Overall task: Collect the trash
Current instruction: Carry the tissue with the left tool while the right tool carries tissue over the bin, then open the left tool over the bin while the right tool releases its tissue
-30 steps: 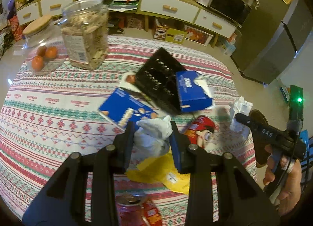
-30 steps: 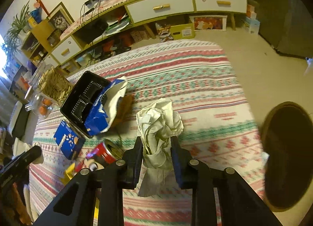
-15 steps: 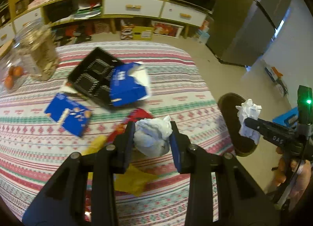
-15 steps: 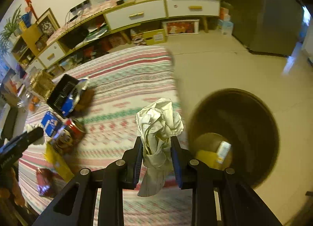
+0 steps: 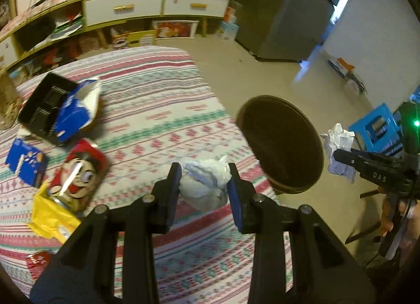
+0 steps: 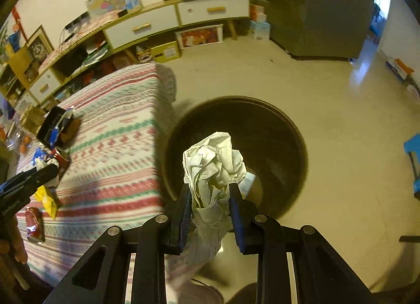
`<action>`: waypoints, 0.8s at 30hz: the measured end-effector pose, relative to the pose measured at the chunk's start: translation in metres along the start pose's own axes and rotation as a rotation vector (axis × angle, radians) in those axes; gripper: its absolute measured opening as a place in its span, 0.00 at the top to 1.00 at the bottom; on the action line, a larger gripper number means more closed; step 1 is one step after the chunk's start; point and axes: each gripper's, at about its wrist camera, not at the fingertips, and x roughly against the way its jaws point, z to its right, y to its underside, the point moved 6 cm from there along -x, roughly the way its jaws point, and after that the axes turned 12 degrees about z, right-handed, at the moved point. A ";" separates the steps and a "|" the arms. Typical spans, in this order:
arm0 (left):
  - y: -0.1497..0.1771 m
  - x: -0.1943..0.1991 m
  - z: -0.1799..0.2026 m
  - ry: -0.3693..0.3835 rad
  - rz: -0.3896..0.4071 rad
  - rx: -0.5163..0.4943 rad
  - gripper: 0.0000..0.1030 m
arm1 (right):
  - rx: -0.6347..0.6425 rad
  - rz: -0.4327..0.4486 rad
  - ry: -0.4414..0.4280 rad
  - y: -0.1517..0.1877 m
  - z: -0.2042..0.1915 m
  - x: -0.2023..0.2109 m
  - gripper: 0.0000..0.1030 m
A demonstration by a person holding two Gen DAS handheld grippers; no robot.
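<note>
My left gripper (image 5: 205, 185) is shut on a crumpled white tissue wad (image 5: 206, 185), held above the striped tablecloth (image 5: 157, 120) close to its right edge. My right gripper (image 6: 210, 199) is shut on a crumpled white paper ball (image 6: 215, 164) and hangs over the open dark round trash bin (image 6: 275, 130), which stands on the floor beside the table. In the left wrist view the bin (image 5: 283, 143) lies right of the table, and the right gripper (image 5: 338, 155) with its paper (image 5: 338, 138) shows past the bin's right rim. Some trash lies at the bin's bottom.
On the table lie a red cartoon-printed can (image 5: 81, 172), a yellow wrapper (image 5: 50, 214), a blue snack box (image 5: 26, 162), a black basket (image 5: 44, 109) with a torn blue carton (image 5: 78, 109) and a crushed red can (image 6: 34, 222). A blue stool (image 5: 378, 128) stands right of the bin.
Both grippers have swept right from over the table toward the bin, each still holding its wad. The right one now hangs over the bin's opening; the left nears the table's edge.
</note>
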 end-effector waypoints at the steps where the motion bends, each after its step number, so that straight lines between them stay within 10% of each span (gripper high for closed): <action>1: 0.001 -0.001 0.007 0.015 0.002 -0.013 0.65 | -0.005 0.001 0.004 0.001 0.005 0.001 0.72; 24: -0.011 -0.103 0.138 0.090 -0.069 -0.124 0.64 | -0.107 -0.010 0.073 0.014 0.081 -0.002 0.71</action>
